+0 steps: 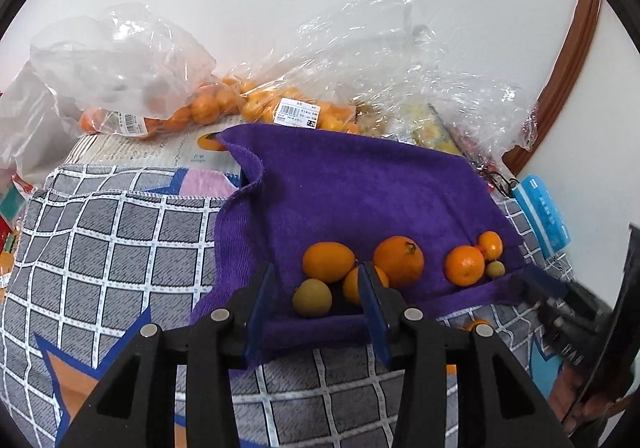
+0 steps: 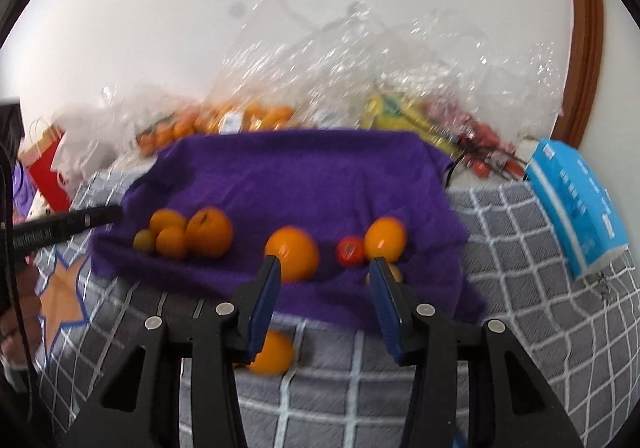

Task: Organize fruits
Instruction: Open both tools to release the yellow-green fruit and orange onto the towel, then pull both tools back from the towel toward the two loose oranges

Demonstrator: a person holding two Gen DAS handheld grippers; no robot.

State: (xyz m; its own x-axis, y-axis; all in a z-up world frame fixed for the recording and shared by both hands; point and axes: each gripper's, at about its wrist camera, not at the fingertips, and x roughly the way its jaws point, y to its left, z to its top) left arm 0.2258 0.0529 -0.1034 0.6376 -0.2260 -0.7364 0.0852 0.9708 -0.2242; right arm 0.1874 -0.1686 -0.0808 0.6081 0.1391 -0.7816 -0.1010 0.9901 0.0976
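The left claw [image 1: 316, 302] hangs over the near edge of the purple terry towel [image 1: 360, 184], its blue pads apart with nothing gripped; the right claw [image 2: 324, 300] likewise stands apart and empty.

On the towel sit two groups of fruit. The left group [image 1: 352, 268] holds three orange citrus and one small green-yellow fruit [image 1: 312, 298]. The right group [image 2: 340, 248] shows two or three orange citrus and one small red fruit [image 2: 350, 250]; a partly hidden piece behind the pad makes the count uncertain. One stray orange fruit [image 2: 272, 353] lies off the towel on the grey checked blanket [image 1: 120, 248].

Judging by this, the stray comes next: approach from above, straddle it squarely, and close gently so it does not roll.

Behind lie two clear plastic bags of oranges [image 1: 192, 104].
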